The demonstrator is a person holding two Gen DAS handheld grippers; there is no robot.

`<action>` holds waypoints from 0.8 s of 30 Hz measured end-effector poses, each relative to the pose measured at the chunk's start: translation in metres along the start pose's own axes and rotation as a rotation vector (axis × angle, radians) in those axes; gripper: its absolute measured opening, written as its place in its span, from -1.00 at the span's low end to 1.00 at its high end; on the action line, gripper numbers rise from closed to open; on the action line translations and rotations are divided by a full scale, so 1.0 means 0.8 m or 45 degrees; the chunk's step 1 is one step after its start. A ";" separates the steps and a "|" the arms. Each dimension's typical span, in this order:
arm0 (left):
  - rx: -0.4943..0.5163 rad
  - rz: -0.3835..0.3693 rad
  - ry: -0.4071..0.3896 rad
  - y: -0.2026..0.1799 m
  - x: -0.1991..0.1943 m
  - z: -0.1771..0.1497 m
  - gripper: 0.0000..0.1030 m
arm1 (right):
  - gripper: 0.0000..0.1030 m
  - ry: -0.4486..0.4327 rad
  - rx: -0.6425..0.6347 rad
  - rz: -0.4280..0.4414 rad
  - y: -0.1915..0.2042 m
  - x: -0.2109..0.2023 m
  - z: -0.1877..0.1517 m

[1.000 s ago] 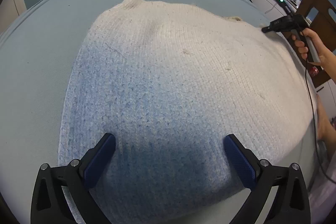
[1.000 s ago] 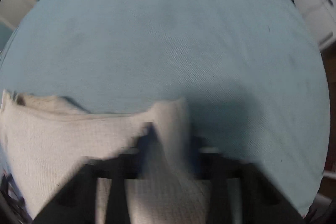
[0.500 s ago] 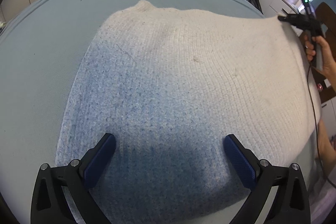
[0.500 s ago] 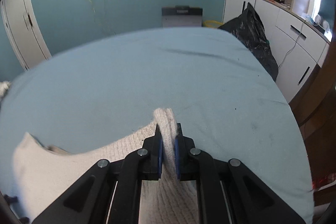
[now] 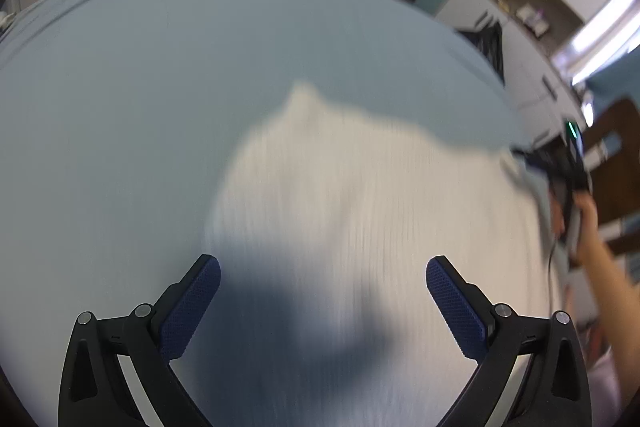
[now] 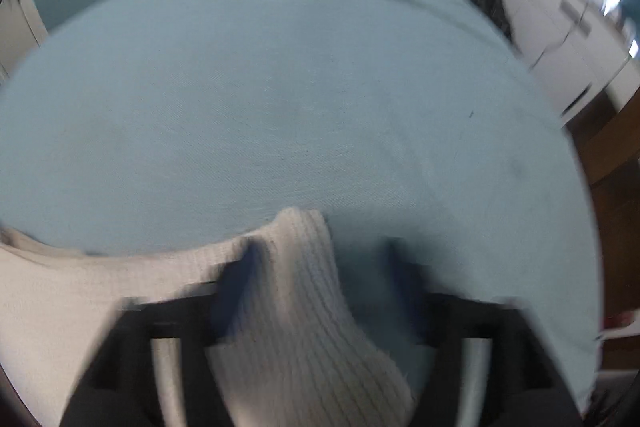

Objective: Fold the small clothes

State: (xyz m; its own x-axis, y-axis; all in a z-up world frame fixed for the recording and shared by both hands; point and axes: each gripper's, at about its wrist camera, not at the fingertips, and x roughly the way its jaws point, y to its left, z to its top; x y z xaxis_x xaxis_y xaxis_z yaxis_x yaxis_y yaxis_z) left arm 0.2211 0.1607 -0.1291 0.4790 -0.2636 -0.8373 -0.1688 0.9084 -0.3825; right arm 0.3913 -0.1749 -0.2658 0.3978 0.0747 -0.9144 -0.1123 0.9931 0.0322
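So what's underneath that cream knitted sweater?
The cream knitted sweater lies on a light blue bedsheet. Anything directly beneath the knit is covered, so it cannot be seen.

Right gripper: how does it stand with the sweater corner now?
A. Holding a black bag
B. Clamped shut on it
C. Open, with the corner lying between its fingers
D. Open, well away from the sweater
C: the right gripper has just been opening, its fingers stand apart, and the sweater corner lies between them on the bed.

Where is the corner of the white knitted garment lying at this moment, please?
In the right wrist view the knitted garment's corner lies on the blue bed sheet, low and central, between the open right tongs, whose jaws have just been opening.
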 end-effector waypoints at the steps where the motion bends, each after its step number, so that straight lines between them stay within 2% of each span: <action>1: 0.015 0.016 -0.008 0.002 0.005 0.021 1.00 | 0.46 -0.023 0.053 0.047 -0.010 -0.012 0.002; 3: 0.088 0.108 0.002 0.002 0.028 0.064 1.00 | 0.62 -0.061 0.186 0.137 -0.038 -0.035 0.007; 4: 0.112 0.144 0.018 0.001 0.038 0.074 1.00 | 0.76 -0.065 0.236 0.145 -0.050 -0.042 0.008; 5: 0.152 0.186 0.069 -0.001 0.058 0.088 1.00 | 0.78 -0.044 0.246 0.135 -0.055 -0.042 0.009; 7: 0.176 0.203 0.183 -0.003 0.091 0.098 1.00 | 0.78 0.049 0.213 0.121 -0.056 -0.030 0.011; 9: 0.205 0.161 0.249 -0.008 0.116 0.104 1.00 | 0.78 0.154 0.153 0.138 -0.056 -0.007 0.011; 12: 0.253 0.230 0.187 -0.022 0.131 0.106 1.00 | 0.77 0.183 0.038 0.102 -0.036 0.008 -0.003; 15: 0.270 0.234 0.235 -0.026 0.153 0.105 0.95 | 0.77 0.215 -0.081 0.089 -0.006 0.019 -0.018; 17: 0.236 0.197 0.274 -0.027 0.162 0.102 0.42 | 0.75 0.221 -0.155 0.096 0.011 0.025 -0.022; 18: 0.217 0.176 0.273 -0.028 0.164 0.101 0.34 | 0.70 0.200 -0.181 0.106 0.019 0.022 -0.027; 19: 0.219 0.167 0.252 -0.032 0.161 0.100 0.00 | 0.37 0.180 -0.211 0.136 0.026 0.019 -0.032; 20: 0.242 0.140 0.248 -0.038 0.159 0.100 -0.35 | -0.21 0.181 -0.229 0.152 0.032 0.018 -0.035; 22: 0.275 0.150 0.221 -0.048 0.150 0.101 -0.74 | -0.74 0.146 -0.254 0.118 0.043 0.010 -0.039; 23: 0.267 0.155 0.200 -0.049 0.144 0.102 -0.80 | -0.86 0.109 -0.258 0.104 0.045 0.001 -0.041; 24: 0.254 0.150 0.174 -0.049 0.137 0.104 -0.81 | -0.87 0.072 -0.247 0.108 0.055 -0.013 -0.049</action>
State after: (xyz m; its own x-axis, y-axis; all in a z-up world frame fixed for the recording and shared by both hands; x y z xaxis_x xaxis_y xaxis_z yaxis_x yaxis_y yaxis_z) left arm 0.3518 0.1235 -0.1732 0.3432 -0.1817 -0.9215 -0.0370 0.9777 -0.2065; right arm 0.3464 -0.1357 -0.2703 0.3285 0.1465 -0.9331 -0.3188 0.9471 0.0365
